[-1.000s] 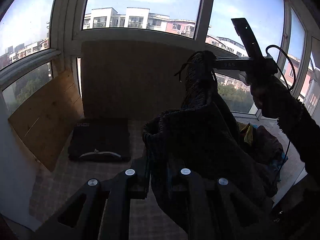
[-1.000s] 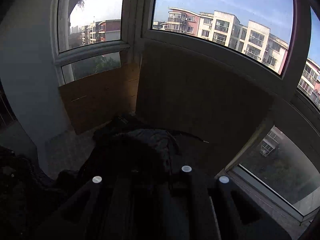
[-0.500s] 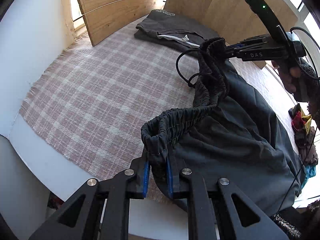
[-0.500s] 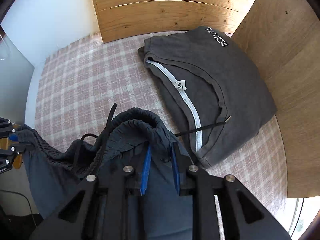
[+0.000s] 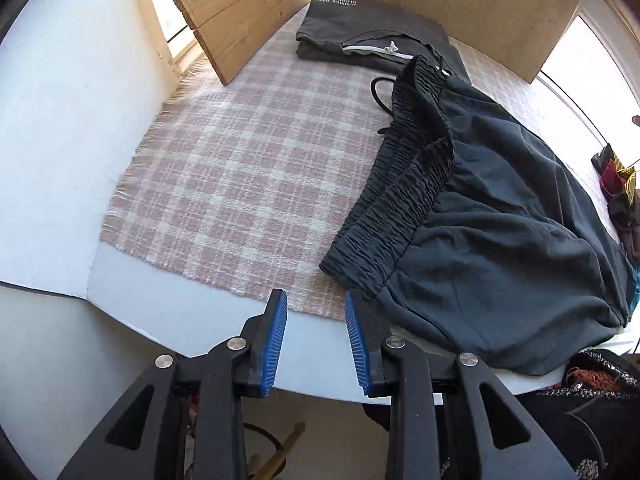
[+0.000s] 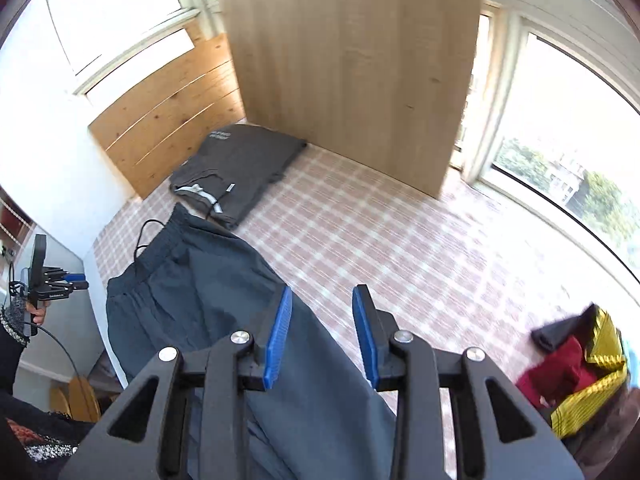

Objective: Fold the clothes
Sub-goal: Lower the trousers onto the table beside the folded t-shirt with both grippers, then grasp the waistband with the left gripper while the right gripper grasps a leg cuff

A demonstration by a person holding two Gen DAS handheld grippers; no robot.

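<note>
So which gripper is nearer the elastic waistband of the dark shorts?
Left. The left gripper sits open just short of the waistband; the right gripper hovers open over the shorts' leg end.

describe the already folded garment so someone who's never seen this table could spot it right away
On the checked cloth, look to the far corner where the two wooden boards meet. The folded garment lies flat there: a neat charcoal rectangle with small white lettering, unlike the spread-out shorts nearer.

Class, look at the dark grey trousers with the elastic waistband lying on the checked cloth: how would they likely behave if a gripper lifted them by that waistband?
The dark grey trousers would probably hang limp: the thin fabric already lies in soft wrinkles. The gathered elastic waistband looks thicker, so likely an easier grip. The part overhanging the table edge may drag or slide off.
</note>
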